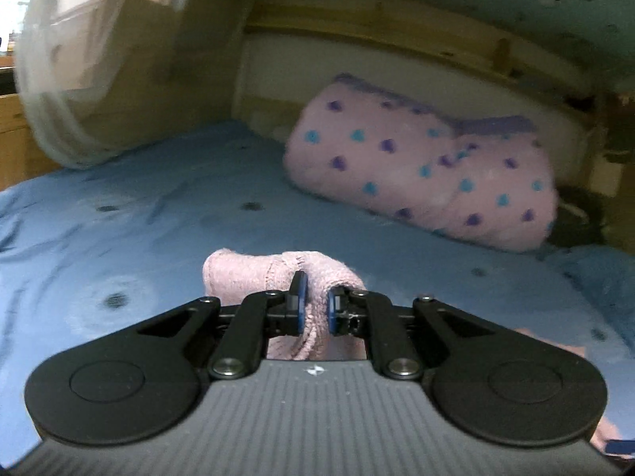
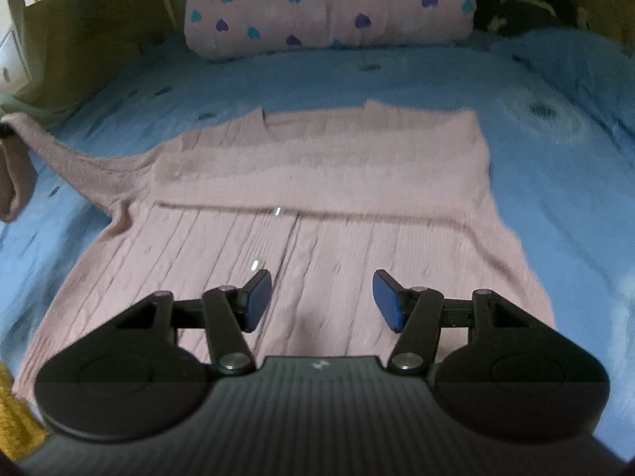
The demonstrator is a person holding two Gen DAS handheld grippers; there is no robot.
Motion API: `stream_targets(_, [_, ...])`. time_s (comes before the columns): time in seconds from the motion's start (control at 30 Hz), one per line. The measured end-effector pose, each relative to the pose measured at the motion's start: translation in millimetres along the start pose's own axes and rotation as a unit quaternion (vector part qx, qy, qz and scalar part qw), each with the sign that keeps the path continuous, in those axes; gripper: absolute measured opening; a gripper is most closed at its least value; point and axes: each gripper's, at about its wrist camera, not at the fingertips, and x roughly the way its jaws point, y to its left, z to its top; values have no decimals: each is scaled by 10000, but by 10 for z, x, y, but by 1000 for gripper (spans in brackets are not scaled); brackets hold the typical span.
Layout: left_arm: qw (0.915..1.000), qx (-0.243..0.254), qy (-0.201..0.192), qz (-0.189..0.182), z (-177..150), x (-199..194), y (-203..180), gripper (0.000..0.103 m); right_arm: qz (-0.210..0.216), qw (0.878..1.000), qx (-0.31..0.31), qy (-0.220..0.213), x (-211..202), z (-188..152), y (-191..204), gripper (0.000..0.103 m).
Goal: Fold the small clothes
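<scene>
The left gripper pinches the pink sweater's sleeve cuff lifted off to the sweater's left, sleeve stretching toward the body, over which the right gripper hovers half-open, empty.

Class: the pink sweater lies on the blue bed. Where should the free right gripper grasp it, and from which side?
The pink sweater has its right sleeve already folded in; the left sleeve is lifted by the left gripper. The right gripper, jaws open, would probably best pinch the bottom hem nearest it, coming from above the near edge.
</scene>
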Motion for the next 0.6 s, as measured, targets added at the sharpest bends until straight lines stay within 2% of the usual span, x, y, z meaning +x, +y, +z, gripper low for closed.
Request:
stream_targets(0.13, [9989, 188, 24, -422, -89, 78, -505, 12, -93, 9998, -169, -107, 94, 199, -130, 58])
stream_targets(0.33, [9922, 556, 542, -977, -483, 400, -1193, 12, -87, 9998, -114, -119, 286, 328, -286, 59])
stream_targets(0.47, [9829, 831, 983, -1317, -809, 714, -1448, 12, -43, 9998, 207, -60, 448, 263, -406, 59])
stream_targets(0.6, [9746, 1126, 1309, -1425, -1112, 980, -1550, 13, -18, 9989, 453, 127, 596, 144, -492, 59])
